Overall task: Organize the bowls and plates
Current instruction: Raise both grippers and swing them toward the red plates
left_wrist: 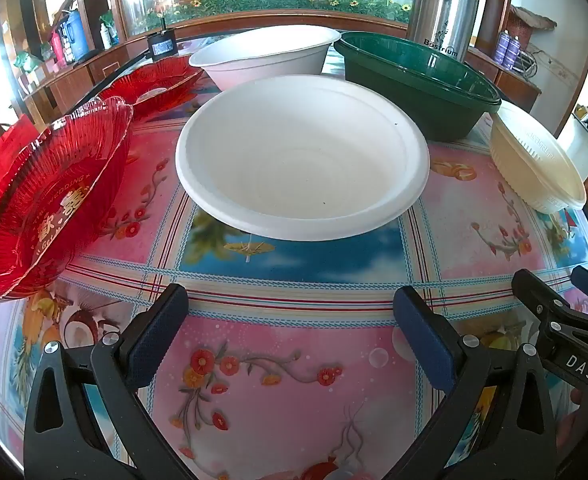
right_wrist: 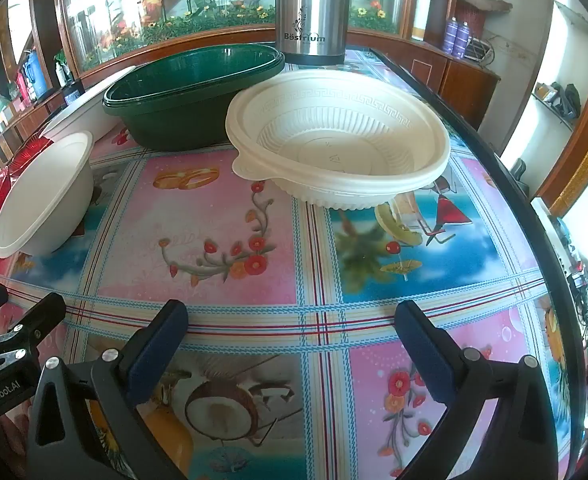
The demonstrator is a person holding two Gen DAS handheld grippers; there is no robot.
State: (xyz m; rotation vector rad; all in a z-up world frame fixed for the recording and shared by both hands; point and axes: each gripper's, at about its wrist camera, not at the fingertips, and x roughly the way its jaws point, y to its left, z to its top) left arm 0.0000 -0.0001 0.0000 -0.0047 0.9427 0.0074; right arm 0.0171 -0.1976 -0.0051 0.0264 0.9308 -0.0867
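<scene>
Two red plates (left_wrist: 50,200) sit at the left of the table (left_wrist: 294,360); in the right wrist view they show only as a red sliver at the frame edge, and the farther one (left_wrist: 154,84) is partly hidden behind the nearer. The second white bowl (left_wrist: 266,56) is half covered by the white bowl (left_wrist: 301,160) in front of it, and the cream ribbed bowl (left_wrist: 537,164) is squeezed toward the right rim in the left wrist view. The steel flask (right_wrist: 311,8) behind the green bowls (right_wrist: 194,88) is cut off at the top. The left tool (left_wrist: 290,320) hangs above the patterned cloth with its jaws spread wide and nothing between them; the white bowl lies straight ahead of it, apart from the fingertips. The right tool (right_wrist: 292,334) is likewise spread wide and holding nothing, with the cream ribbed bowl (right_wrist: 341,136) ahead and slightly right, well clear of its fingers. The green bowls look nested, their rims stacked.
</scene>
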